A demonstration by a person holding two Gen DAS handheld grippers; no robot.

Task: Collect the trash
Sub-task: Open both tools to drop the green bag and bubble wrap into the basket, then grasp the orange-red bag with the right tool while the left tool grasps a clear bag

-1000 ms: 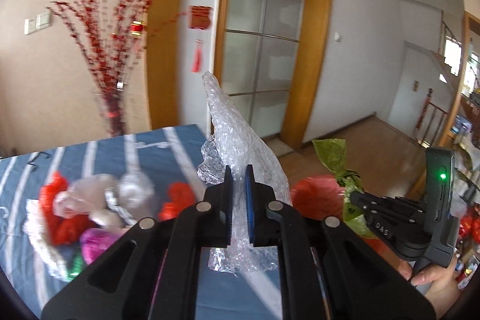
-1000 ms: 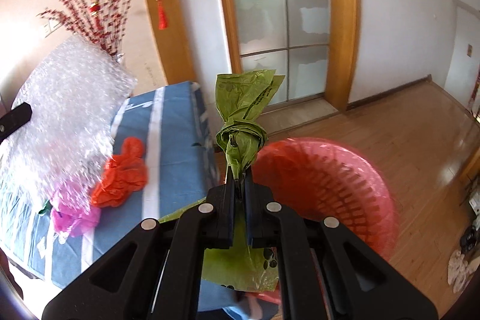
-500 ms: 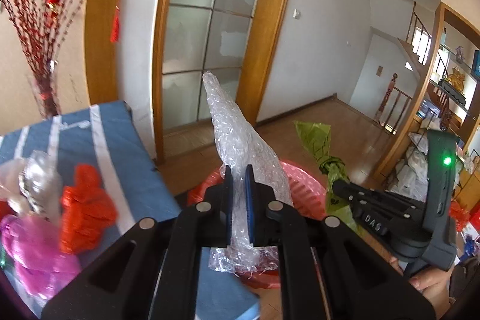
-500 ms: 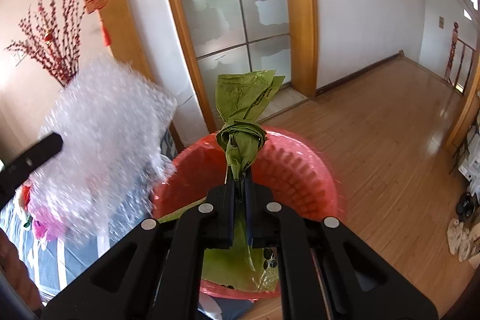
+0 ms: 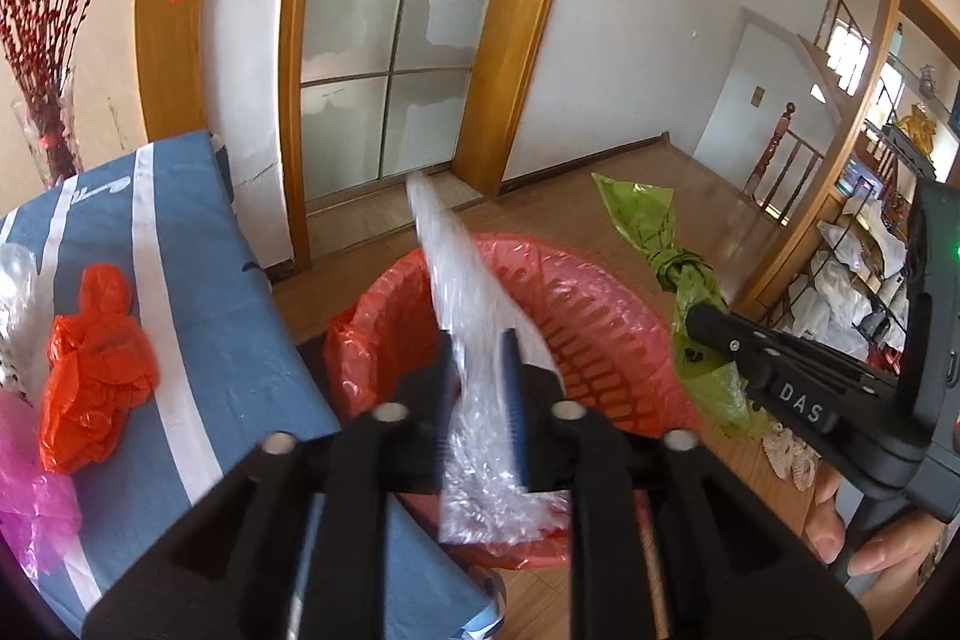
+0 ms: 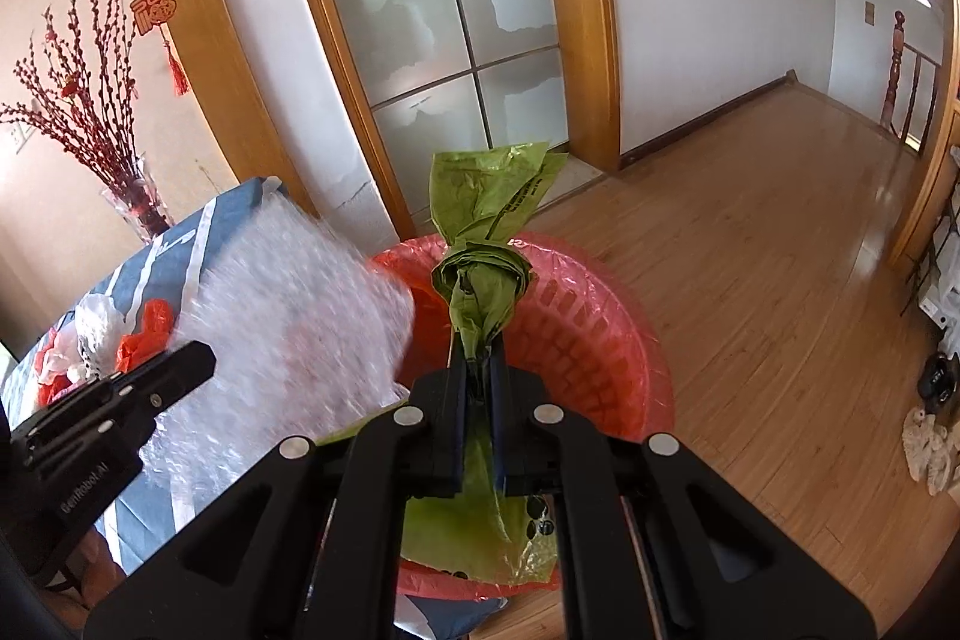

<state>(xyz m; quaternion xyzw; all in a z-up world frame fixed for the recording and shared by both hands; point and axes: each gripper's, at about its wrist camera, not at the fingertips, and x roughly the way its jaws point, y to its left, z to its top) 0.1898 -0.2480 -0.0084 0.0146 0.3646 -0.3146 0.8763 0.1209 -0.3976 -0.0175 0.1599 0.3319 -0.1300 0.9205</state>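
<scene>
A red slatted waste basket (image 5: 606, 316) lined with a red bag stands on the floor beside the table; it also shows in the right wrist view (image 6: 588, 328). My left gripper (image 5: 478, 346) is open above it, and a blurred sheet of bubble wrap (image 5: 462, 292) hangs loose between its parted fingers; the sheet also shows in the right wrist view (image 6: 288, 334). My right gripper (image 6: 478, 361) is shut on a knotted green plastic bag (image 6: 486, 244) and holds it over the basket; the bag also shows in the left wrist view (image 5: 684, 274).
A table with a blue striped cloth (image 5: 198, 292) holds an orange bag (image 5: 96, 358), a pink bag (image 5: 30, 496) and clear plastic at the left. A vase of red branches (image 6: 78, 124) stands behind. The wooden floor (image 6: 780, 280) spreads to the right.
Both grippers swung right from the table to above the red basket. The left jaws have parted and the bubble wrap now blurs, slipping down between them. The right still grips the green bag.
</scene>
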